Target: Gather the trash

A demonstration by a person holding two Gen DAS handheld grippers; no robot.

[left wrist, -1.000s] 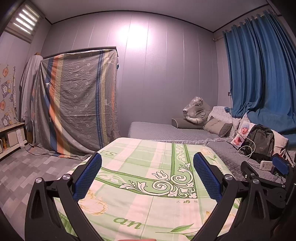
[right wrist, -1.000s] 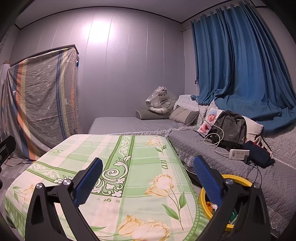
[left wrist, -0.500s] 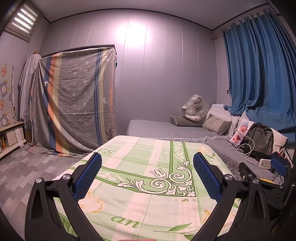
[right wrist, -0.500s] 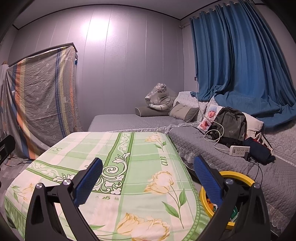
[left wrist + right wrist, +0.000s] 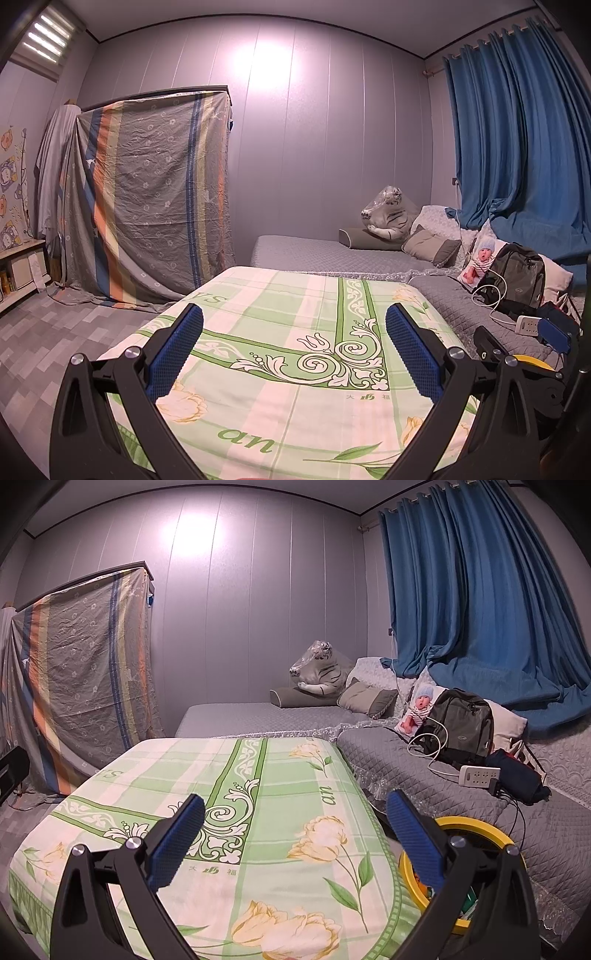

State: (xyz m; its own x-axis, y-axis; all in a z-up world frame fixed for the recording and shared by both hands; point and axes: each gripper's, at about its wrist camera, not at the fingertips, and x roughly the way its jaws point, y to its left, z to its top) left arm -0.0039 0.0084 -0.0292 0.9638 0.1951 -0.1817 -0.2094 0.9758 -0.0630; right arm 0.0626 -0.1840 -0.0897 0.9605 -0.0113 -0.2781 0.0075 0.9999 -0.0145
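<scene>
Green floral cloth covers the bench [image 5: 258, 775] under both my claws. Down off its right edge sits the yellow-rimmed bin [image 5: 480, 830], partly behind my right claw [image 5: 295, 830], trash inside. My left claw [image 5: 293, 350] and right both gape wide, empty.

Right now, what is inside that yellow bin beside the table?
Inside the yellow bin, some orange and green bits show near the rim. The right gripper, open and empty, covers most of the inside, so the rest is hidden.
</scene>
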